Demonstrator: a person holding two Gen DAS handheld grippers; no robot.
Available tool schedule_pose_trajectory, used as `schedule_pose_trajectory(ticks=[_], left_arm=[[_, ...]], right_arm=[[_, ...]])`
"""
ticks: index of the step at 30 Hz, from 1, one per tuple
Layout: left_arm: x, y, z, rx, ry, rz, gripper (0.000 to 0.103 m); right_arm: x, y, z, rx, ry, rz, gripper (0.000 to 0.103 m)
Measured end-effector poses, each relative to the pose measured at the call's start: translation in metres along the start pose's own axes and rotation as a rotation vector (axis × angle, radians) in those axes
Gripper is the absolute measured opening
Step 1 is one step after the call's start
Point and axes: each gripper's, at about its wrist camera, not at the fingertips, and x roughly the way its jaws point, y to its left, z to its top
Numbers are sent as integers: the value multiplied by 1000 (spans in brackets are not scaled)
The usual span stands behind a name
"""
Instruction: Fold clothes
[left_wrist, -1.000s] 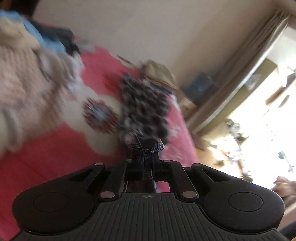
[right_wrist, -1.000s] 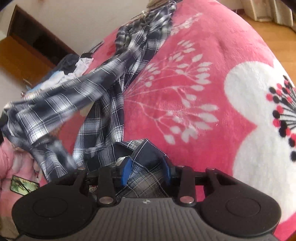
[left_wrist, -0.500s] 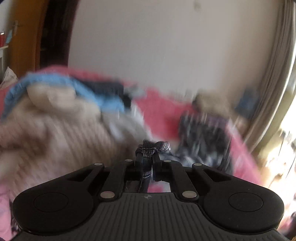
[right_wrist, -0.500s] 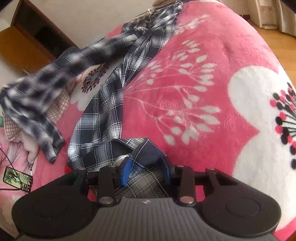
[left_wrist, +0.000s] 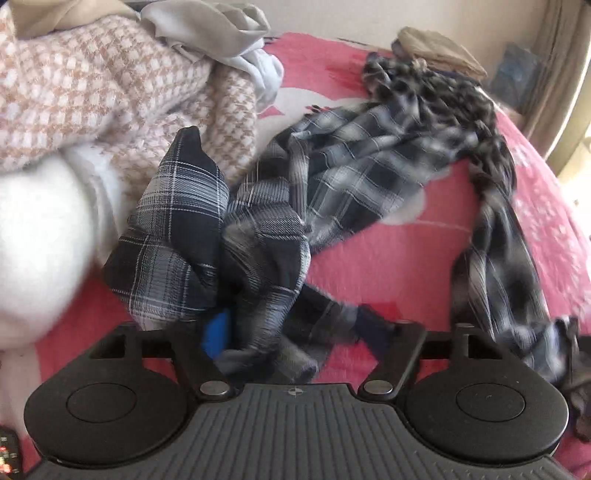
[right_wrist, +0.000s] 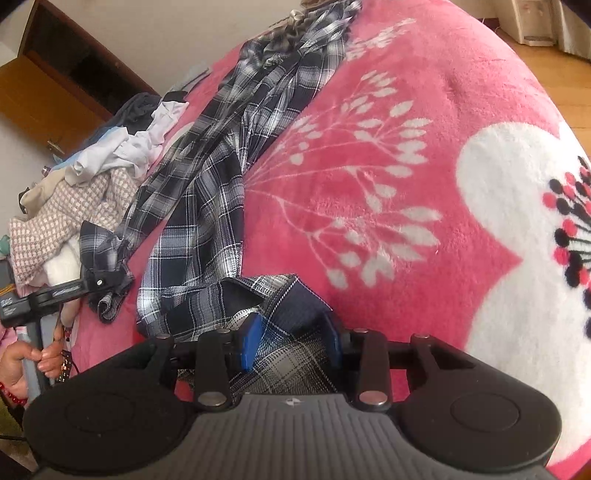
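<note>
Right wrist view: right gripper (right_wrist: 291, 341) fingers pinch the soft, floppy dark checked shirt (right_wrist: 207, 206) collar; left gripper (left_wrist: 295, 332) fingers, just spread wide, probably hold nothing.

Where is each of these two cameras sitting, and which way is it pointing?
Left wrist: on the left hand-held gripper, looking down its open fingers at the plaid shirt and a clothes pile; no body part shows.
Right wrist: on the right hand-held gripper, shut on the shirt's collar, facing across the pink blanket; the person's left hand shows at the edge.
Shared: shirt, blanket, clothes pile.
</note>
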Motion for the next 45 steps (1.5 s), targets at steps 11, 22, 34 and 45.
schedule_pose_trajectory(ticks=[11,22,34,45], left_arm=[[-59,28,-13,-60,-33,125,100],[-38,-83,1,186,-172,-103,100],[44,-100,37,375,-266,76,100],[96,-104,57,409,-273,63,84]], right_arm=[[1,4,0,-16,0,-3,44],[-43,12,-5,-43,-104,13,56],[-20,32,7,-173,-47,-58,78],[1,48,3,-220,63,-60,87]])
